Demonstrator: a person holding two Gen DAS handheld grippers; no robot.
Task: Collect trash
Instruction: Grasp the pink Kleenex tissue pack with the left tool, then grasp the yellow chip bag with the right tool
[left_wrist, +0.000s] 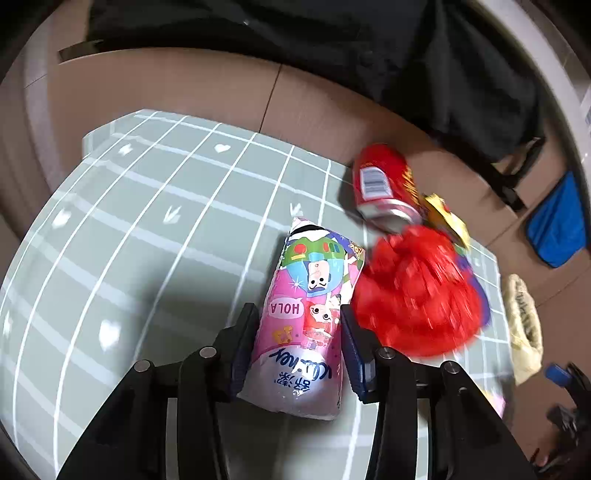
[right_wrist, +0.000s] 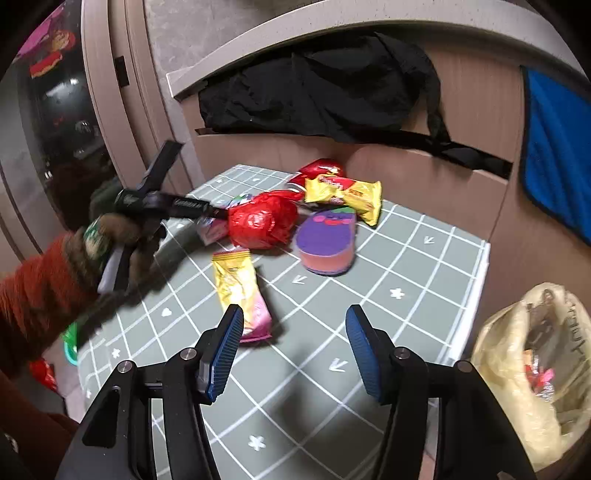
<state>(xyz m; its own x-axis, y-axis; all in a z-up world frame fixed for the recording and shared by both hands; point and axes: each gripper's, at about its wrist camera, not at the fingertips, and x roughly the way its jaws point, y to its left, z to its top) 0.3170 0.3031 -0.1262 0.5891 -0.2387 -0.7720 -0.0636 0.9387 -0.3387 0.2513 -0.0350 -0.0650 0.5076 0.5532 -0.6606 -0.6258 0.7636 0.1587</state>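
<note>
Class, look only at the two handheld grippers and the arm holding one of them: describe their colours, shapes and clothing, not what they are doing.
Both the left gripper and right gripper have angular black frames joined by round silver bolt heads, with ribbed dark-blue pads lining the jaws. In the right wrist view, the hand holding the left gripper wears a dark brownish glove, with a rust-orange knitted sleeve behind it. No cables are visible.

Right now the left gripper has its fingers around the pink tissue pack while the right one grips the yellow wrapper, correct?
Not quite. The right gripper is open and holds nothing; the yellow wrapper lies on the table beside its left finger, as the right wrist view shows. The left gripper does bracket the tissue pack.
</note>
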